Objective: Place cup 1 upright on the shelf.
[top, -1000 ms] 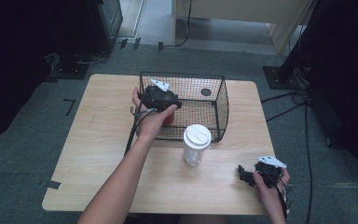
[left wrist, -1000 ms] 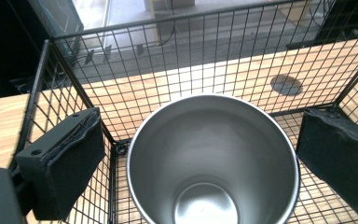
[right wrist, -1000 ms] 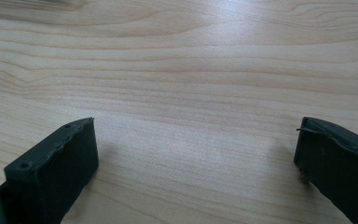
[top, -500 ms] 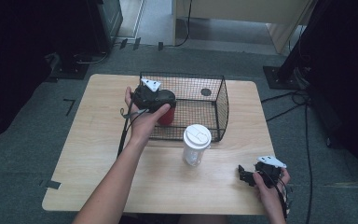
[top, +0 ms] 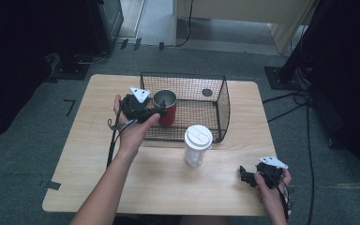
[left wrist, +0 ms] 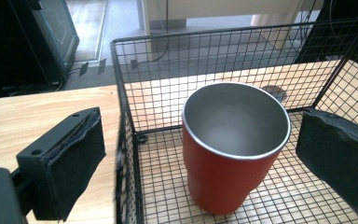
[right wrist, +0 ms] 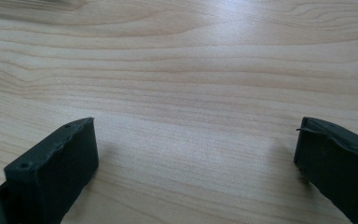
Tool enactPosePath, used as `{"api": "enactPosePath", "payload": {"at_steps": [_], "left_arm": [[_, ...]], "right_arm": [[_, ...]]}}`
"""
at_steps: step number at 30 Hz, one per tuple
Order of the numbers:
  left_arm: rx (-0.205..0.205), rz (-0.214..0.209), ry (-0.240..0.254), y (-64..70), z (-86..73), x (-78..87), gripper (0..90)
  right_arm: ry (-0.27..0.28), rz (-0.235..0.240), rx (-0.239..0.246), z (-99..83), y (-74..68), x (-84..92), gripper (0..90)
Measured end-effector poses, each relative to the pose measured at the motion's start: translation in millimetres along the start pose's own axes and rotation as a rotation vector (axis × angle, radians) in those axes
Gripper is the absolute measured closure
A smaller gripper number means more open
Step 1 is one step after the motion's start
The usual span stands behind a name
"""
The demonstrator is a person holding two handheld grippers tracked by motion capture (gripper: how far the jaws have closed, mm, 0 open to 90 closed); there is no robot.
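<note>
A red cup (top: 165,107) with a steel inside stands upright in the left part of a black wire basket (top: 183,74). My left gripper (top: 155,108) is held at the basket's left wall, open, pointing at the cup. In the left gripper view the red cup (left wrist: 235,144) stands just ahead between the wide-apart jaws of the left gripper (left wrist: 200,126), untouched; one jaw is outside the basket wall (left wrist: 121,93). My right gripper (top: 246,176) rests open near the table's front right corner. The right gripper (right wrist: 196,140) has bare wood between its jaws.
A clear cup with a white lid (top: 197,144) stands on the wooden table (top: 98,154) just in front of the basket. A small dark disc (top: 207,92) lies at the basket's back right. Cables (top: 304,122) run over the floor to the right of the table.
My left gripper has drawn back to the left, off the red cup, which now stands uncovered in the basket. The right gripper has not moved.
</note>
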State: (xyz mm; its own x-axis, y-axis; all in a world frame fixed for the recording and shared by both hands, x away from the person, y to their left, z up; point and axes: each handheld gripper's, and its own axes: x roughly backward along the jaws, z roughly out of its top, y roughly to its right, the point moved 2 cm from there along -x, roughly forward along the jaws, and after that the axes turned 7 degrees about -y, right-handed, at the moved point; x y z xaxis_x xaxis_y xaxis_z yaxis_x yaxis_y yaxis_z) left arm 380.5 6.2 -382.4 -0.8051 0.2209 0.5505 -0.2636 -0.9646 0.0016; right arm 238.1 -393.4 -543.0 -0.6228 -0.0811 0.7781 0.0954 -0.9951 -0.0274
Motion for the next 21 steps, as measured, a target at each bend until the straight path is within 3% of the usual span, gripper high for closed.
{"api": "enactPosePath", "payload": {"at_steps": [9, 21], "left_arm": [[0.026, -0.007, -0.002, -16.6, -17.5, 13.0, 2.0], [0.014, 0.000, -0.029, -33.5, -53.9, 28.8, 2.0]], "right_arm": [[0.000, 0.000, 0.001, 0.0, 0.0, 0.0, 0.0], [0.001, -0.001, 0.001, 0.0, 0.0, 0.0, 0.0]]}}
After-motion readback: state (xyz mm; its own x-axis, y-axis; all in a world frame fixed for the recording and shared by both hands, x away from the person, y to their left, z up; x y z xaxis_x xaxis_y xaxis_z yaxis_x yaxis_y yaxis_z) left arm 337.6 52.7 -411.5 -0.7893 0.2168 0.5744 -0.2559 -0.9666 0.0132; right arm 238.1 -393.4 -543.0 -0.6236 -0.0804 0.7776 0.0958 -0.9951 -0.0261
